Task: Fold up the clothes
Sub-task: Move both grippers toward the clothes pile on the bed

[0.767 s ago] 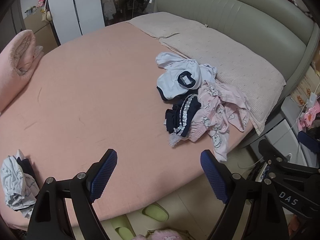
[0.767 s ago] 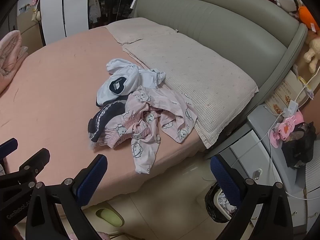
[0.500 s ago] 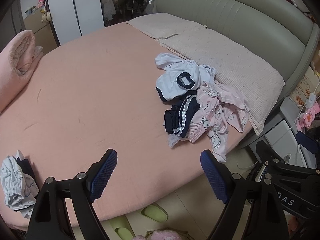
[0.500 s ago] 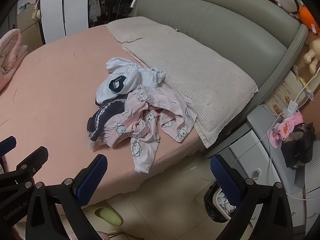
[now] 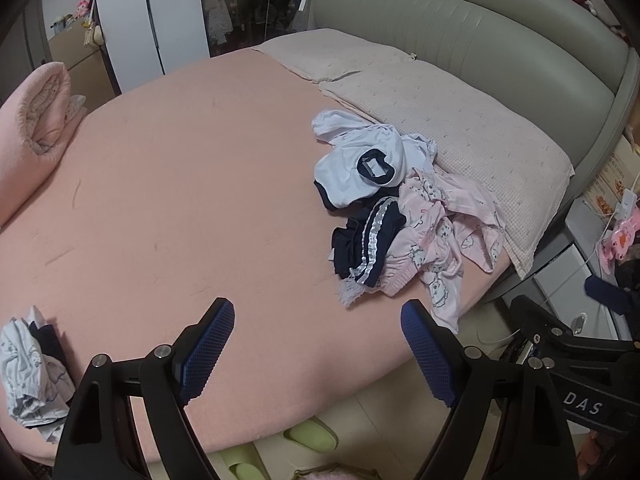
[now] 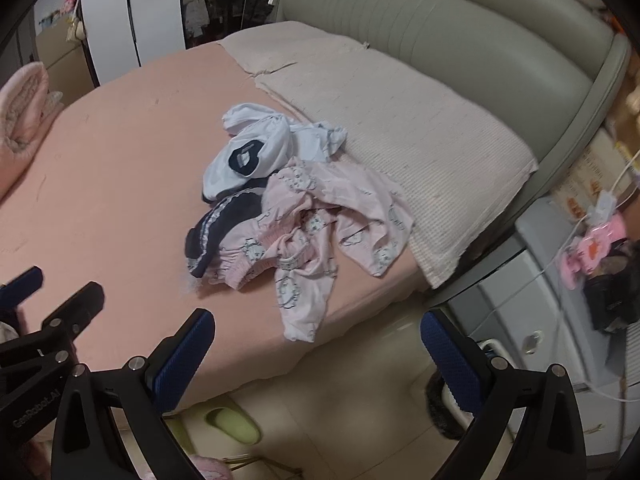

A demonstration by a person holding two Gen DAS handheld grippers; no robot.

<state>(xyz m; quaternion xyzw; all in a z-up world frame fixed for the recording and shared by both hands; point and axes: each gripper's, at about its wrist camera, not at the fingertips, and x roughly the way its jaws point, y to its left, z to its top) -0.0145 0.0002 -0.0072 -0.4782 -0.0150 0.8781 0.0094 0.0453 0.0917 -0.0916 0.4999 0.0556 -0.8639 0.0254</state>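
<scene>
A heap of small clothes lies on the pink bed near the pillows: a white top with a navy collar (image 5: 360, 170) (image 6: 248, 160), a navy piece with white lace trim (image 5: 366, 240) (image 6: 224, 224), and pink printed pyjamas (image 5: 440, 236) (image 6: 320, 224) with a leg hanging over the bed edge. A small folded pile (image 5: 32, 376) sits at the bed's near left corner. My left gripper (image 5: 318, 350) is open and empty, above the bed's near edge. My right gripper (image 6: 318, 360) is open and empty, above the bed edge and floor, short of the heap.
The pink bed sheet (image 5: 160, 200) has two beige pillows (image 5: 460, 120) against a grey-green headboard (image 5: 480, 40). A rolled pink blanket (image 5: 28, 128) lies at the left. Green slippers (image 6: 232, 424) lie on the floor. A nightstand (image 6: 532, 300) with cables stands at the right.
Both grippers have moved a little towards the clothes heap, which now looks larger in both views; the right view swung left. Both stay open and empty.
</scene>
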